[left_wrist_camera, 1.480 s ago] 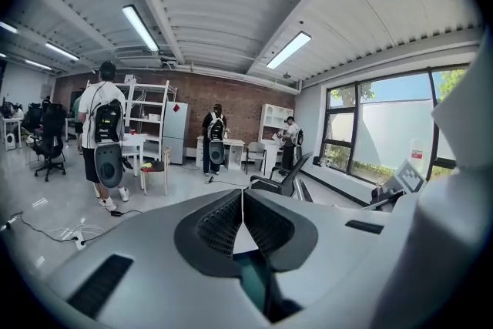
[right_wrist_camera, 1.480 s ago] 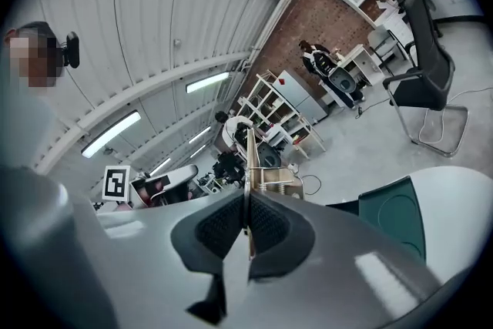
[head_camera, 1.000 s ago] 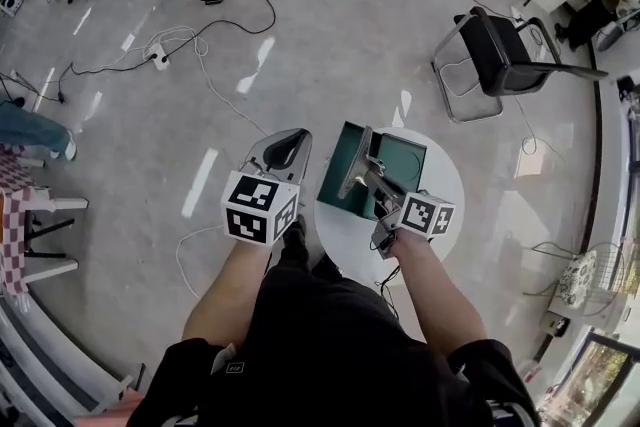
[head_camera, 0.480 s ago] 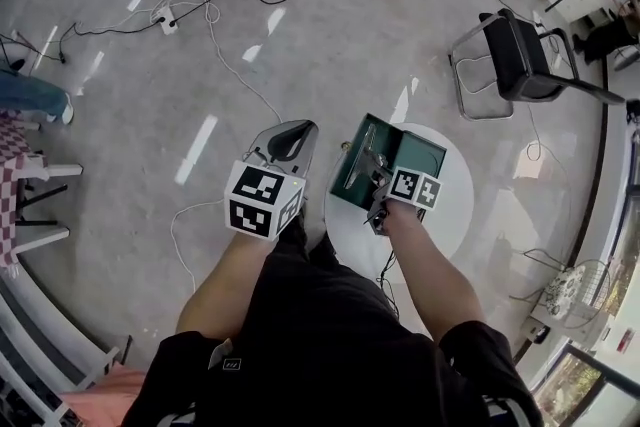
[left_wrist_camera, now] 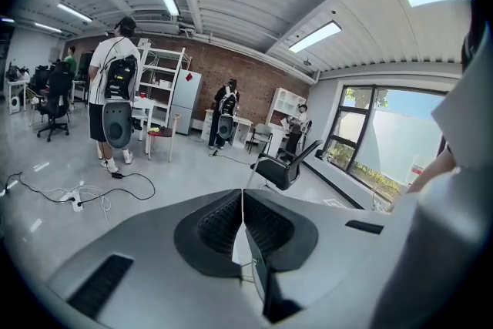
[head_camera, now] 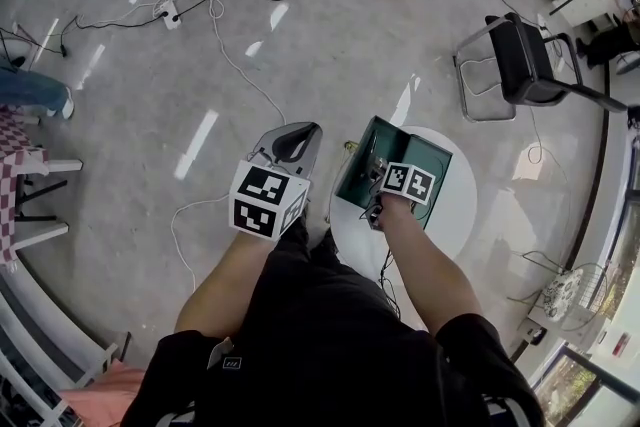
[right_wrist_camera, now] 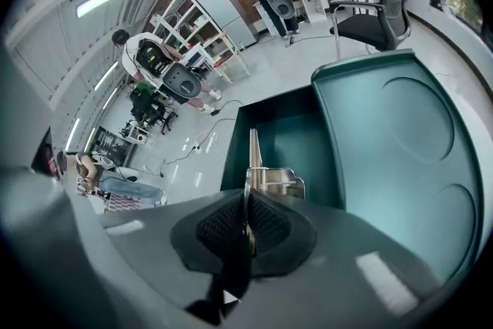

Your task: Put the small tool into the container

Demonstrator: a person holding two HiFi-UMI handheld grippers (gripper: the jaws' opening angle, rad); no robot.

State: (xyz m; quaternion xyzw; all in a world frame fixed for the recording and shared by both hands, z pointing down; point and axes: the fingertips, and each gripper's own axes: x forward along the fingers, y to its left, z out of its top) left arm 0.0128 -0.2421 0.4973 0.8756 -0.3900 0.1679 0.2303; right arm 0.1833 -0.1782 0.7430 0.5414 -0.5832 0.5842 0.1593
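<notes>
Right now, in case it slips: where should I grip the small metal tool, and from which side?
Take the small metal tool by its thin flat strip, pads on its broad faces, coming from above the green container. The right gripper, jaws opening, has it edge-on that way; the blocky end looks harder to pinch.

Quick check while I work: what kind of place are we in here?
Probably an open lab or workshop-style office: a power strip lying on the bare floor, an office chair, and white shelving against a brick wall.
</notes>
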